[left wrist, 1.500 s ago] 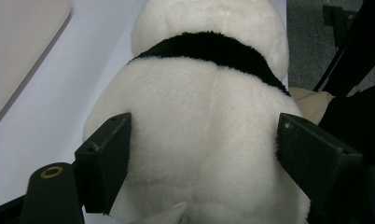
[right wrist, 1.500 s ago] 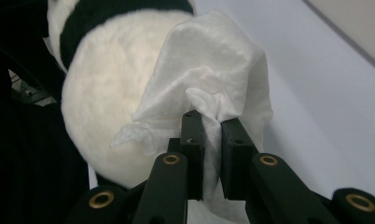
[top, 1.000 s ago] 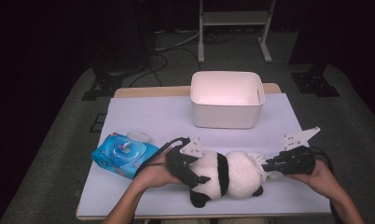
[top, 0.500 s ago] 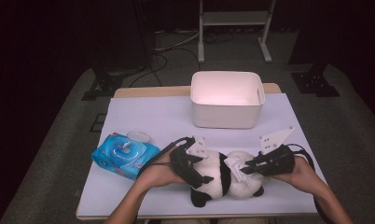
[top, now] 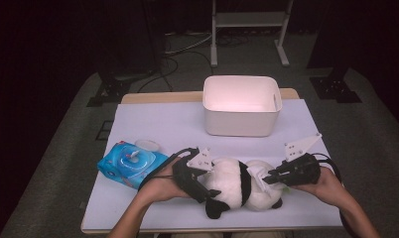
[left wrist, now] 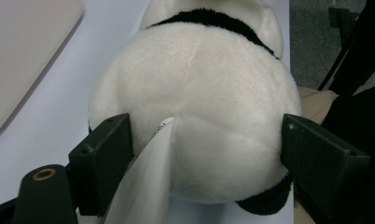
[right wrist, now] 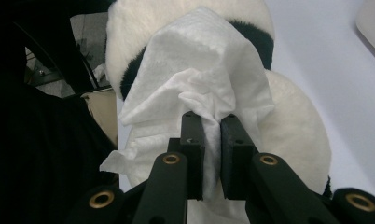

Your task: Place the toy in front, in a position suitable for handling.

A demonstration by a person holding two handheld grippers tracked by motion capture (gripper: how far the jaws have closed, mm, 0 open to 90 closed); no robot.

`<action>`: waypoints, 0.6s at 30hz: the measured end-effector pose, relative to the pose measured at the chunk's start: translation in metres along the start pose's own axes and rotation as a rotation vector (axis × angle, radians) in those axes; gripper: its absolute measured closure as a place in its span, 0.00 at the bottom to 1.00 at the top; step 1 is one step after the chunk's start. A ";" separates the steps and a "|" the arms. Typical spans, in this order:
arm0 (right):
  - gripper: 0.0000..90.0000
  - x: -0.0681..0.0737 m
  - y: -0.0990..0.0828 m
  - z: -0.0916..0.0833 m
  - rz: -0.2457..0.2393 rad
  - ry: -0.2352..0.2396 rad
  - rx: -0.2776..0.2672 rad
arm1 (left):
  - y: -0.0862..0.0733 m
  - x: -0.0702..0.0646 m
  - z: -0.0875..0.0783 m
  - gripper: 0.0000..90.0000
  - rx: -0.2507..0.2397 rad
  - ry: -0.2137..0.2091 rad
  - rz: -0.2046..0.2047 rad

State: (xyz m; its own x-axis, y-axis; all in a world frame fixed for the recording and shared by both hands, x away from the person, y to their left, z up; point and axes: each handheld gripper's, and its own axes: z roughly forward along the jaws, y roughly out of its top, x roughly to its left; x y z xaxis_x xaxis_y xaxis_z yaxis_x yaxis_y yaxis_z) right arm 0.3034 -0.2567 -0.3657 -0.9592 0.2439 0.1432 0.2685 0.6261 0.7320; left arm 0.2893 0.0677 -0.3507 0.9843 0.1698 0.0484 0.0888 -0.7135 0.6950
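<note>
1. The right gripper (top: 268, 179), jaws nearly shut on a white wipe (right wrist: 199, 79), has slid in from beside the toy panda (top: 239, 186) and now lays the wipe over the panda's body.
2. The left gripper (top: 203, 186), jaws spread wide and pressed against both sides of the panda's rump (left wrist: 195, 121), clamps the panda in the same spot as a second ago, steadying it on the white table cover (top: 158, 119), on the near side of the white bin (top: 241, 105).
3. The wiping looks under way, not finished.
4. In the high view, the wipe is a small pale patch on the panda, its edges hard to trace.
5. The blue wipe pack (top: 130, 164) lies left of the panda; its label is unreadable.
6. The panda's face is not visible.
</note>
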 end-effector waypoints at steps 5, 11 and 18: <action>0.90 -0.001 -0.002 -0.002 0.006 -0.004 0.004 | 0.003 0.000 0.006 0.23 -0.001 -0.003 0.011; 0.90 -0.003 -0.003 -0.007 0.002 -0.027 0.043 | 0.011 -0.001 0.014 0.24 -0.009 0.005 0.023; 0.89 0.007 0.003 -0.003 -0.035 -0.034 0.026 | 0.015 -0.004 0.020 0.24 -0.008 0.019 0.023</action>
State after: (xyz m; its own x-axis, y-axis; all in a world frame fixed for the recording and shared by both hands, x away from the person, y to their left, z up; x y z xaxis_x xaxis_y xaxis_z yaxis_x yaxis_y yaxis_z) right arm 0.2976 -0.2552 -0.3607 -0.9645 0.2465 0.0951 0.2379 0.6538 0.7183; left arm 0.2899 0.0430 -0.3549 0.9831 0.1658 0.0780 0.0647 -0.7122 0.6990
